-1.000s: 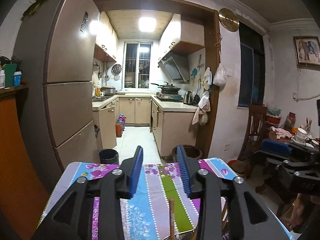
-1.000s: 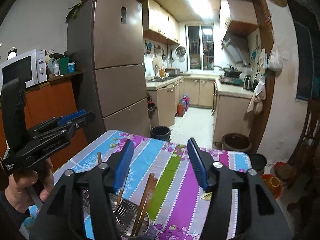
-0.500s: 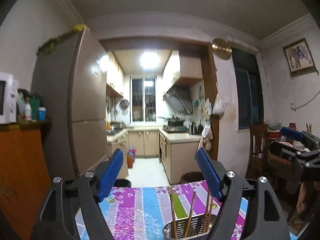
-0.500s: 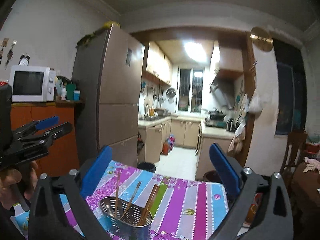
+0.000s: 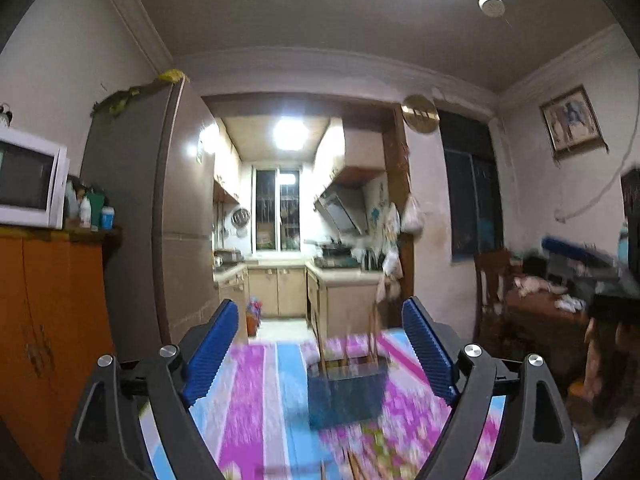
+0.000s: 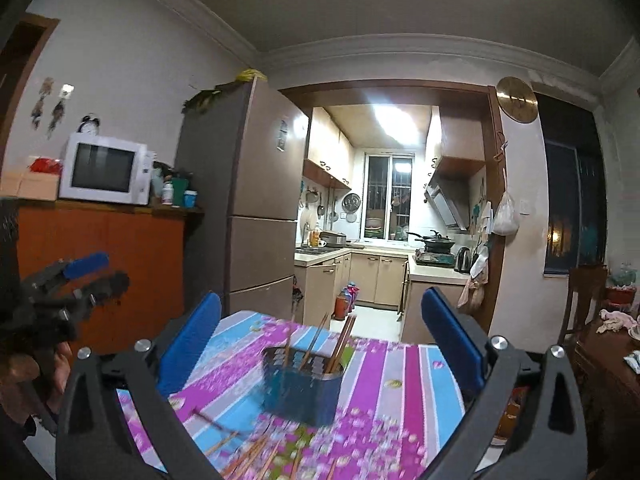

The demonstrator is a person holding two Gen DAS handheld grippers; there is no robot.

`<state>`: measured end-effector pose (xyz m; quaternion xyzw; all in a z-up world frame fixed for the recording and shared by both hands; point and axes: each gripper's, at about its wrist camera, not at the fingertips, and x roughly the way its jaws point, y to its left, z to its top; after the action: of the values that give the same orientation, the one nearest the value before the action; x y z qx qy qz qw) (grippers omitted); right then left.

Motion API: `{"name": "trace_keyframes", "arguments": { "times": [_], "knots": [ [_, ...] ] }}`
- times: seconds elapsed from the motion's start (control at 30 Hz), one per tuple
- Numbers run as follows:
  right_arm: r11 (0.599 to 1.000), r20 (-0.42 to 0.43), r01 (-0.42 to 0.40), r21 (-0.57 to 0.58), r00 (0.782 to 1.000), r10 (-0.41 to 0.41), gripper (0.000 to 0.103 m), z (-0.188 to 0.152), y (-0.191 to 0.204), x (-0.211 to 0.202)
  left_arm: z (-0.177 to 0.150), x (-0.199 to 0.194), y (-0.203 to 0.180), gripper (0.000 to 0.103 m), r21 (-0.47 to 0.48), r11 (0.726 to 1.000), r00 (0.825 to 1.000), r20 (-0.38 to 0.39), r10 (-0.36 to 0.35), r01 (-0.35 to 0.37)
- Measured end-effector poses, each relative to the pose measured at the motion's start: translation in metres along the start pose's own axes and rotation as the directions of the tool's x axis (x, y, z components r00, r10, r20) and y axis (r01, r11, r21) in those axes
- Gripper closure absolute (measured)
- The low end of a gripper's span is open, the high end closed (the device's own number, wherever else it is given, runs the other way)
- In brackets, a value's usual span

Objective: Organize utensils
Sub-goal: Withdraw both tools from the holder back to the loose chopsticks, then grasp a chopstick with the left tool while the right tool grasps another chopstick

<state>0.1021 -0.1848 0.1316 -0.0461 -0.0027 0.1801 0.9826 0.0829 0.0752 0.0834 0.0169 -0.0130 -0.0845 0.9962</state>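
Note:
A metal utensil holder (image 6: 302, 384) stands on the striped tablecloth (image 6: 400, 380) with several chopsticks (image 6: 340, 340) upright in it. More chopsticks (image 6: 240, 452) lie loose on the cloth in front of it. My right gripper (image 6: 322, 300) is open wide and held back from the holder, with nothing between its pads. In the left wrist view the holder (image 5: 346, 392) is blurred and lies ahead of my left gripper (image 5: 320, 308), whose jaws are opening on empty air. A hand carries the left gripper (image 6: 76, 280) at the right wrist view's left edge.
A tall fridge (image 6: 256, 208) and an orange cabinet (image 6: 100, 272) with a microwave (image 6: 106, 170) stand to the left. Beyond the table is the kitchen doorway (image 6: 384, 280). A wooden chair (image 5: 492, 288) and a cluttered side table (image 5: 548, 296) are to the right.
Both grippers have drawn back from just above the holder, and it now stands farther ahead on the table. Both sets of jaws have spread wider.

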Motion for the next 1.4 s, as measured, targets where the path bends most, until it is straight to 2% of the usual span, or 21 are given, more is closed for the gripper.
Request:
{"name": "trace_keyframes", "arguments": {
  "times": [0.07,0.13,0.17,0.23,0.27,0.37,0.43,0.5,0.53,0.57,0.63,0.67,0.8,0.9,1.07,1.23,1.4],
  "knots": [
    [1.000,-0.011,-0.007,-0.002,1.000,0.007,0.006,-0.022,0.009,-0.018,-0.036,-0.015,-0.009,0.019,0.026,1.000,0.999,-0.053,-0.009,0.010],
    [1.000,-0.034,-0.013,0.009,0.999,0.013,0.006,-0.043,0.013,-0.029,-0.070,-0.023,-0.012,0.019,0.002,1.000,0.992,-0.124,-0.027,0.027],
    [1.000,-0.055,-0.015,0.020,0.998,0.017,0.006,-0.057,0.015,-0.033,-0.091,-0.024,-0.016,0.019,-0.013,0.999,0.983,-0.177,-0.047,0.045],
    [0.999,-0.094,-0.026,0.038,0.995,0.029,0.008,-0.078,0.019,-0.036,-0.122,-0.026,-0.029,0.021,0.032,0.998,0.971,-0.235,-0.040,0.049],
    [0.999,-0.115,-0.024,0.040,0.993,0.028,0.010,-0.090,0.020,-0.038,-0.138,-0.027,-0.034,0.025,0.029,0.998,0.960,-0.275,-0.053,0.064],
    [0.998,-0.156,-0.017,0.053,0.987,0.025,0.025,-0.117,0.021,-0.044,-0.175,-0.033,-0.045,0.035,-0.005,0.995,0.934,-0.345,-0.096,0.101],
    [0.998,-0.188,-0.020,0.059,0.982,0.031,0.046,-0.133,0.023,-0.050,-0.195,-0.035,-0.054,0.041,-0.004,0.993,0.922,-0.372,-0.111,0.118],
    [0.997,-0.243,-0.034,0.075,0.969,0.051,0.056,-0.153,0.024,-0.049,-0.208,-0.031,-0.061,0.052,-0.016,0.992,0.909,-0.399,-0.122,0.126],
    [0.995,-0.272,-0.044,0.087,0.960,0.066,0.060,-0.163,0.025,-0.047,-0.216,-0.030,-0.065,0.054,-0.024,0.991,0.903,-0.411,-0.126,0.128],
    [0.994,-0.297,-0.049,0.093,0.952,0.075,0.061,-0.172,0.027,-0.044,-0.219,-0.029,-0.067,0.055,-0.021,0.992,0.902,-0.414,-0.122,0.125],
    [0.993,-0.333,-0.057,0.100,0.939,0.087,0.064,-0.190,0.031,-0.046,-0.226,-0.025,-0.071,0.065,-0.021,0.992,0.897,-0.424,-0.123,0.126],
    [0.993,-0.351,-0.058,0.104,0.932,0.091,0.064,-0.197,0.032,-0.046,-0.229,-0.022,-0.073,0.068,-0.027,0.992,0.894,-0.430,-0.125,0.126],
    [0.991,-0.385,-0.065,0.118,0.917,0.106,0.074,-0.216,0.035,-0.048,-0.235,-0.017,-0.075,0.079,-0.018,0.992,0.892,-0.436,-0.122,0.127],
    [0.989,-0.410,-0.080,0.128,0.903,0.126,0.080,-0.230,0.039,-0.046,-0.239,-0.012,-0.078,0.079,-0.009,0.991,0.887,-0.445,-0.121,0.131],
    [0.987,-0.449,-0.088,0.131,0.883,0.139,0.082,-0.250,0.042,-0.037,-0.240,-0.009,-0.082,0.079,0.010,0.992,0.894,-0.435,-0.110,0.127],
    [0.990,-0.477,-0.076,0.116,0.870,0.123,0.090,-0.260,0.041,-0.026,-0.241,-0.007,-0.085,0.079,0.015,0.993,0.900,-0.426,-0.097,0.115],
    [0.992,-0.486,-0.071,0.107,0.866,0.114,0.092,-0.264,0.046,-0.018,-0.242,-0.003,-0.087,0.079,0.023,0.994,0.907,-0.413,-0.084,0.103]
  ]
}}
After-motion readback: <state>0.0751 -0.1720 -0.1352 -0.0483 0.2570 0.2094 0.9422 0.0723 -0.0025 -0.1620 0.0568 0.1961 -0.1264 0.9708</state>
